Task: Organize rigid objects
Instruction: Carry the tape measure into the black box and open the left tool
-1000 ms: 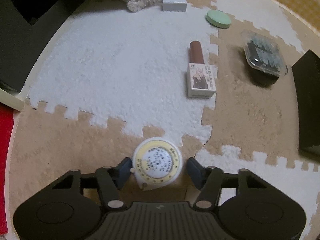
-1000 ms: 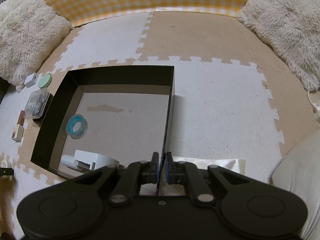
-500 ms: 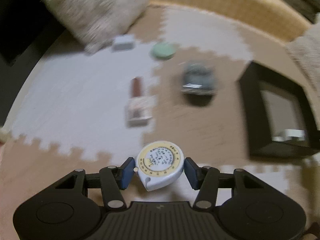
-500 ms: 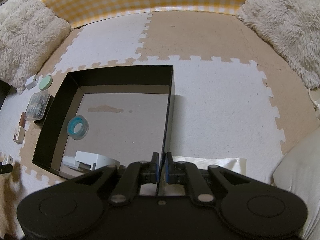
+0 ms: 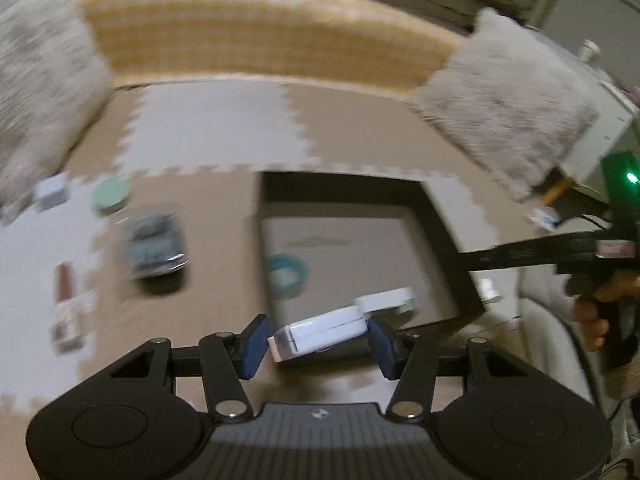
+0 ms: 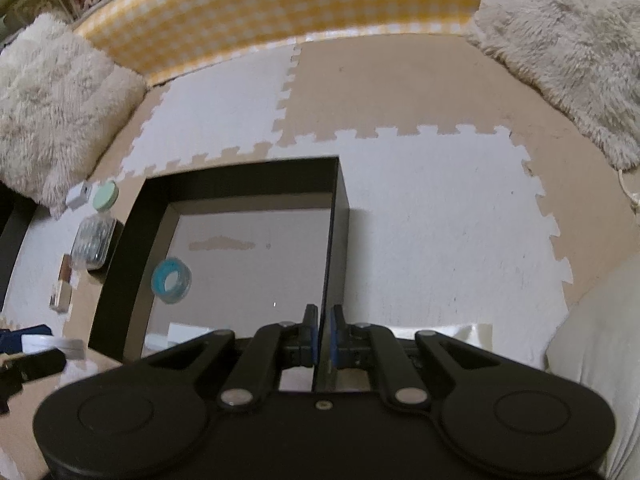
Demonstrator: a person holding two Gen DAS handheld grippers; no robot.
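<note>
While partly open around a white tape measure [image 5: 320, 334], left tongs [image 5: 318, 342]; right tongs [image 6: 323, 334] clamped on black box wall [image 6: 338, 240].

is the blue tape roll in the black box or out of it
In. The blue tape roll lies on the grey floor inside the open black box, near its left wall, apart from the items on the mat outside.

Right claw [image 6: 323, 334] pinches black box [image 6: 120, 256] wall; blue tape roll [image 6: 171, 281] inside.
</note>
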